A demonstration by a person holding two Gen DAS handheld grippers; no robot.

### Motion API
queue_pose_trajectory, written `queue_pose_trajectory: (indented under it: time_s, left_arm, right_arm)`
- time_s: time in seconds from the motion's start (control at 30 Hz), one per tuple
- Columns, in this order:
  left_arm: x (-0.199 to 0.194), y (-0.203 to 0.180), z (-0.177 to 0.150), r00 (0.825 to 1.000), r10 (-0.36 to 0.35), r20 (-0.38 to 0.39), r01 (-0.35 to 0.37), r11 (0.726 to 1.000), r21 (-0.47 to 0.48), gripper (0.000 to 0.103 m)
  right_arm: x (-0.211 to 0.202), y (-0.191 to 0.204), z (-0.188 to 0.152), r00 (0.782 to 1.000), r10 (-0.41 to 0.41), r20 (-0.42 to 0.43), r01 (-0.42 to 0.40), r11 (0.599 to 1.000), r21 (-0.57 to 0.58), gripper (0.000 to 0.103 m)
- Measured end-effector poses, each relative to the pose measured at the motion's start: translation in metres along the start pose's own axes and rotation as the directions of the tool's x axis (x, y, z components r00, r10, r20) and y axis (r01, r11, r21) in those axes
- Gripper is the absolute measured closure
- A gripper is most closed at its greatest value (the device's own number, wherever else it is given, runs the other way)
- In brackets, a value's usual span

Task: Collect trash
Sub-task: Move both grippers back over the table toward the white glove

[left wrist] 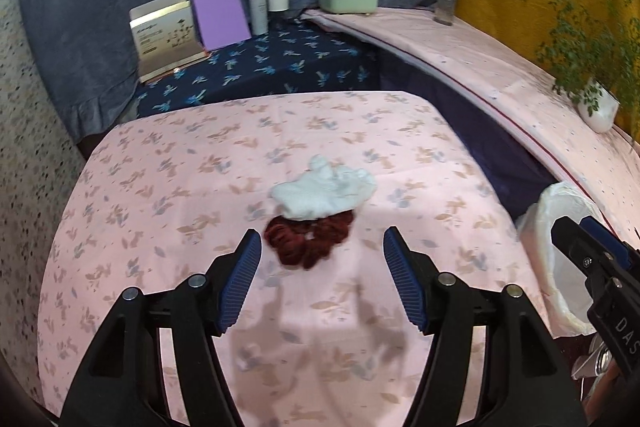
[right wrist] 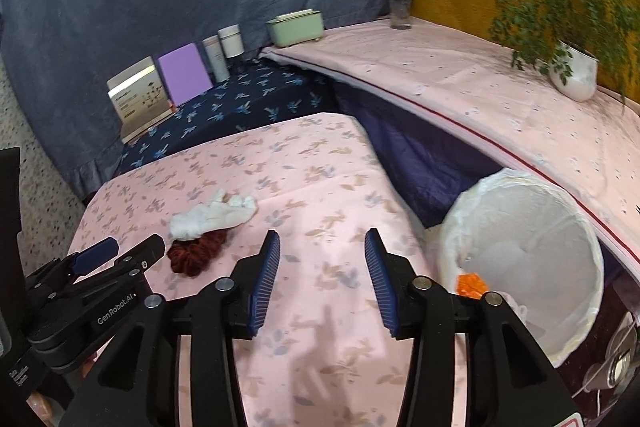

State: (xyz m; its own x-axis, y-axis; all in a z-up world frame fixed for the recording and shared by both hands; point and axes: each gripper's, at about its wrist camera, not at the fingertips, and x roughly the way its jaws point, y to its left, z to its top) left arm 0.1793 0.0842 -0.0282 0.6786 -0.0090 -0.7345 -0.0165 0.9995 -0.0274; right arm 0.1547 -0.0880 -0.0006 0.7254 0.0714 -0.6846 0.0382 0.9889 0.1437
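With both grippers released and empty, the left gripper [left wrist: 322,247] should close on the crumpled white tissue [left wrist: 325,191] lying against the dark red scrunchie [left wrist: 308,239] on the pink tabletop [left wrist: 160,187], pinching only the tissue before carrying it to the lined bin [right wrist: 520,259] beside the right gripper [right wrist: 322,247].

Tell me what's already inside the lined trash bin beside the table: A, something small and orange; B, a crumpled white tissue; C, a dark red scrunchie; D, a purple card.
A: the right wrist view shows a small orange piece lying inside the white-lined trash bin; the scrunchie and tissue lie on the table.
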Motion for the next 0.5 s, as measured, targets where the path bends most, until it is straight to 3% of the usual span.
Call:
queue_pose_trajectory:
  time_s: [0.2,0.5]
  left_arm:
    - [0.013,0.041,-0.003,0.999,0.041,-0.019,-0.042,0.998,-0.056,0.027]
    - [0.041,0.088,-0.007,0.995,0.067,-0.071,-0.076,0.990,-0.119,0.026]
  right_arm:
    - [0.024,0.043,0.002,0.999,0.037,-0.032,-0.039,0.997,-0.060,0.056]
    - [0.080,0.090,0.007,0.991,0.089,-0.104,-0.100,0.990,-0.103,0.056]
